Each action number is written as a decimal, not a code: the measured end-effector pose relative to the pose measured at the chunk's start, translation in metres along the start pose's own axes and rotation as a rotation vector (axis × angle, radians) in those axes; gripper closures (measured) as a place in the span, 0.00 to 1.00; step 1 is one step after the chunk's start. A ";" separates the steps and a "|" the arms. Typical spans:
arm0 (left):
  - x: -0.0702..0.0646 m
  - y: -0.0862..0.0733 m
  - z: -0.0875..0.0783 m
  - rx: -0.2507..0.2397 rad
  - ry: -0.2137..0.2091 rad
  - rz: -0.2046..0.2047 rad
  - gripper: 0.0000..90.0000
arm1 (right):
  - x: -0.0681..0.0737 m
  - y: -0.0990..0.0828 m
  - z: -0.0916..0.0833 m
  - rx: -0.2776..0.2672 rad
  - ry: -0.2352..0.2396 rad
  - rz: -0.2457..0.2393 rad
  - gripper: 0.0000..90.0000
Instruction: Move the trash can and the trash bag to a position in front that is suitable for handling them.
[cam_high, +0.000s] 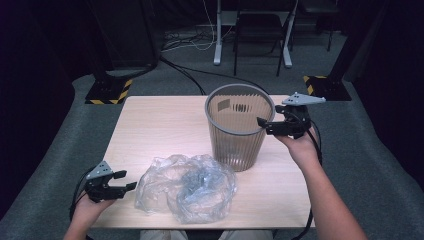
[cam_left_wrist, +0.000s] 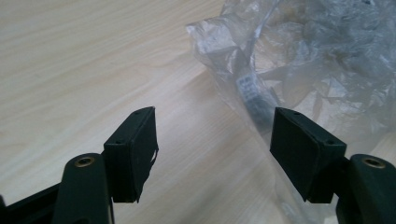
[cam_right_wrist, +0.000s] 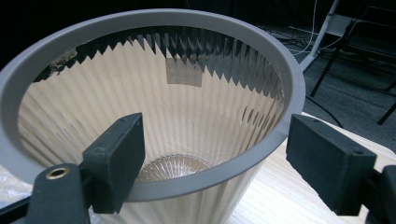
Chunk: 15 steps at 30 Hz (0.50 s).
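A crumpled clear plastic bag (cam_high: 187, 187) lies on the wooden table (cam_high: 160, 120) near its front edge. My left gripper (cam_high: 127, 181) hovers just left of it, jaws open and empty. In the left gripper view the bag (cam_left_wrist: 317, 56) lies ahead and to the right of the gripper (cam_left_wrist: 215, 121), its edge close to the right jaw. A grey ribbed wastebasket (cam_high: 235, 145) stands upright at the table's back right. My right gripper (cam_high: 262, 125) is at its right rim, open. In the right gripper view the gripper (cam_right_wrist: 217, 123) straddles the basket rim (cam_right_wrist: 154, 18), one jaw inside, one outside, neither pressing.
Bare tabletop stretches left of the basket and behind the bag. Beyond the table, on the grey floor, are two yellow-and-black striped stand bases (cam_high: 107, 92), cables (cam_high: 185, 45) and white desk legs (cam_high: 218, 35) with a chair (cam_high: 257, 30).
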<state>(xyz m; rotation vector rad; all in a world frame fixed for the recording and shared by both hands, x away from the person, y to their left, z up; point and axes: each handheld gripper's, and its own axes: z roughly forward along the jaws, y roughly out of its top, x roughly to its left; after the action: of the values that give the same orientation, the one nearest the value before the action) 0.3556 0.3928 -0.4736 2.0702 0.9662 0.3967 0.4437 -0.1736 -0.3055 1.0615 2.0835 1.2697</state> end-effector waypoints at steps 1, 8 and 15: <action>0.001 0.002 -0.003 -0.001 0.015 0.010 0.34 | 0.000 0.000 0.001 0.001 -0.004 -0.004 0.20; -0.009 0.025 -0.020 -0.084 -0.026 0.017 0.31 | -0.005 0.002 0.006 0.016 -0.005 -0.006 0.20; -0.046 0.061 -0.002 -0.103 -0.159 0.134 0.30 | -0.008 0.002 0.013 0.007 -0.018 -0.012 0.20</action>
<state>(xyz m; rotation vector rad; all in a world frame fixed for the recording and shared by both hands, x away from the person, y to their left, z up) 0.3545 0.3363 -0.4231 2.0444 0.7011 0.3386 0.4587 -0.1729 -0.3102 1.0581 2.0790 1.2441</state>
